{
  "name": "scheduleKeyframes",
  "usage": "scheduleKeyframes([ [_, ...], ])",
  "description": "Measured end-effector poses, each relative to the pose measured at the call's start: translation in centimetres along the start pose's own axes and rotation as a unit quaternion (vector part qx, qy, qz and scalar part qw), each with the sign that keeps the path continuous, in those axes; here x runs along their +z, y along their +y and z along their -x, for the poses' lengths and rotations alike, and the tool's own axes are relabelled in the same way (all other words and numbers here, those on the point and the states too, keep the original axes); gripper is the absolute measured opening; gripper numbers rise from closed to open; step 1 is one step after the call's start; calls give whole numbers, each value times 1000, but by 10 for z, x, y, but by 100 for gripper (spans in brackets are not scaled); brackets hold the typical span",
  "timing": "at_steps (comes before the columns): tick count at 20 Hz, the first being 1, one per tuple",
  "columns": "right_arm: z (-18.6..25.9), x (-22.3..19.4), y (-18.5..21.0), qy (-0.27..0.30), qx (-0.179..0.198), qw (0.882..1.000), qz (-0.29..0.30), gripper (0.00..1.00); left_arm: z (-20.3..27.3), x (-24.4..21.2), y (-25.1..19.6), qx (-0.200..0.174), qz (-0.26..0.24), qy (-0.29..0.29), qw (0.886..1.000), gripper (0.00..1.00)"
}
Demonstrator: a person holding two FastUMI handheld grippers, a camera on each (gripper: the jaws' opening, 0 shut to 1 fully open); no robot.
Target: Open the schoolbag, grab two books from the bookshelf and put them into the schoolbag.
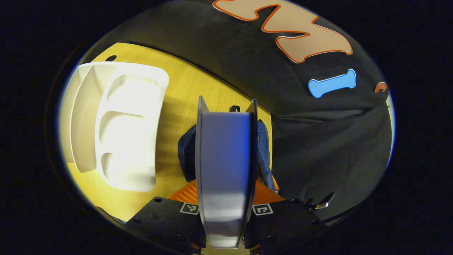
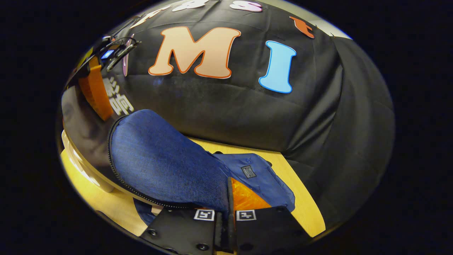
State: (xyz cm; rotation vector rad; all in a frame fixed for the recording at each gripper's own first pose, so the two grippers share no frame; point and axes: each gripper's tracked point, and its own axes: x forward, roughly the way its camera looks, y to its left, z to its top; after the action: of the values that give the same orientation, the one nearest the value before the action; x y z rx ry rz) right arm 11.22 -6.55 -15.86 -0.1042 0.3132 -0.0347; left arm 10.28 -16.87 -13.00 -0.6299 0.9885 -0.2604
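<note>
At centre frame in the left gripper view, the left gripper (image 1: 224, 212) pinches a book (image 1: 223, 166) above the bag (image 1: 263, 148). The right gripper (image 2: 230, 198) clamps the flap (image 2: 166, 166). Risk: if the flap sags, the book snags on it.

Left gripper (image 1: 226, 209) body: black plates with round screw heads either side of the fingers.
Left gripper markers: two square black-and-white tags at the finger bases.
Right gripper (image 2: 226, 216) body: black plates, round screws, two matching square tags.
</note>
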Motion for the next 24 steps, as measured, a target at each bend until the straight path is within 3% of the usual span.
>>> scheduleKeyframes([
  [4, 0, 4, -5, -2, 8, 1000, -26, 8, -39, 2, -18, -65, 14, -32, 997, 39],
  [8, 0, 6, -6, -7, 15, 999, -36, 8, -75, -10, -23, -103, 25, -39, 994, 38],
  [13, 5, 8, -5, -15, 19, 999, -41, 8, -103, -18, -25, -141, 45, -49, 988, 37],
  [17, 2, 12, -6, -19, 17, 999, -45, 10, -118, -19, -25, -168, 27, -44, 984, 36],
  [22, 2, 11, -1, -23, 28, 998, -50, 7, -143, -26, -41, -188, 17, -16, 982, 37],
  [24, 1, 11, 1, -21, 32, 998, -49, 10, -165, -28, -43, -196, 26, -3, 980, 37],
])
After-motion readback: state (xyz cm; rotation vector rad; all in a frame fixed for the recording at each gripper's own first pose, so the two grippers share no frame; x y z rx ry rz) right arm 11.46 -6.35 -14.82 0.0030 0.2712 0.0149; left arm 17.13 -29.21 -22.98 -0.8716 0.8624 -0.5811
